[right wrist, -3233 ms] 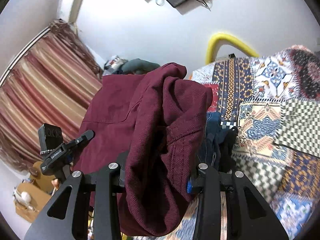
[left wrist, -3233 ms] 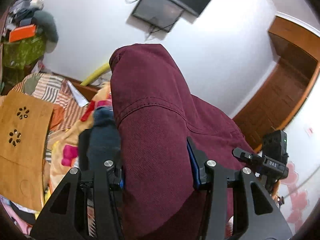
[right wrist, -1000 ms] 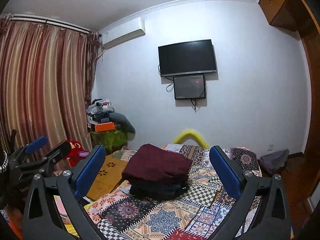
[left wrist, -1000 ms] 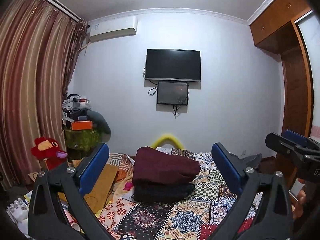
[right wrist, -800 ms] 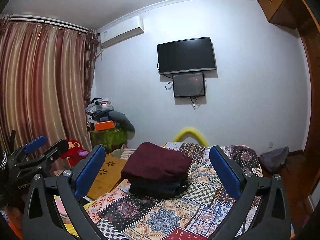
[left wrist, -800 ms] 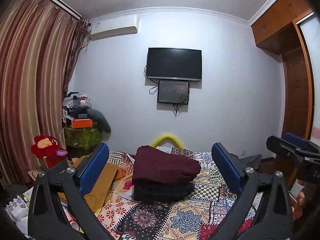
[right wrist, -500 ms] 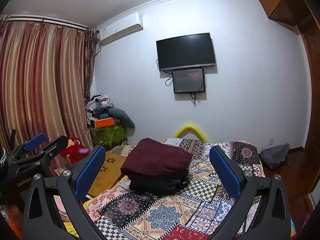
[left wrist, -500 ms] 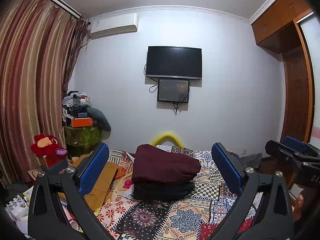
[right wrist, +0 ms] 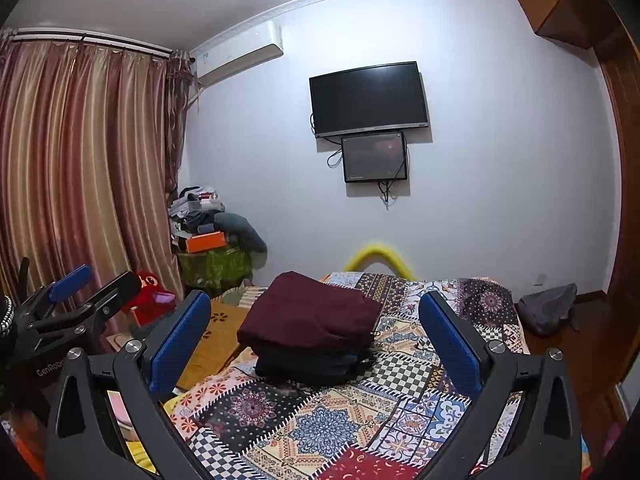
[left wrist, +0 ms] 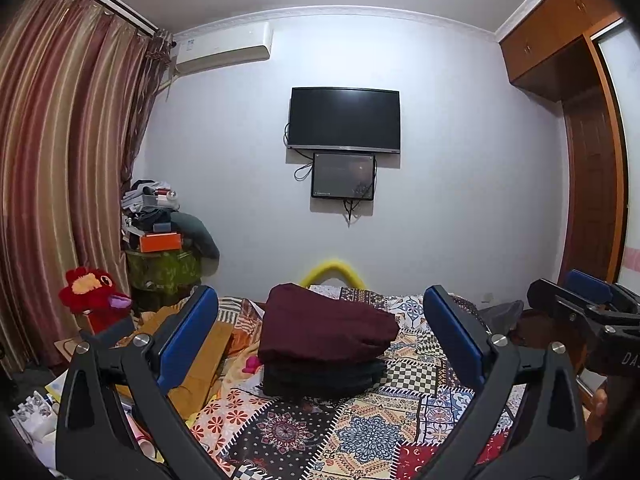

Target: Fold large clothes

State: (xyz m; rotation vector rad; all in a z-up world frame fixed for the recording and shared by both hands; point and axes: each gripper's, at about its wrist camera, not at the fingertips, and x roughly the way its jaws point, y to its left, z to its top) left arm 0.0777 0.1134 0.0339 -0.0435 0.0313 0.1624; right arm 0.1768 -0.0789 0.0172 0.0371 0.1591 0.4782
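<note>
- Two grippers are held up facing the bed, each with its blue-padded fingers spread wide and nothing between them: the left gripper and the right gripper.
- Partial white lettering shows on the gripper bodies: "GenRobo" on the left one as seen from the right wrist view, and "DA" on the right one at the edge of the left wrist view; the rest is cut off.
- Folded maroon garment, a thick woven cloth with rounded edges, lies on top of a folded dark garment; the pair forms a neat stack near the middle of the bed, well apart from both grippers.
- Bed cover is a patchwork quilt of florals, checks and medallions.
- On the wall beyond hang a black flat television, a smaller dark screen just below it with loose cables, and a white air conditioner.
- Striped, glossy curtains hang at the left, with a red plush toy near them.
</note>
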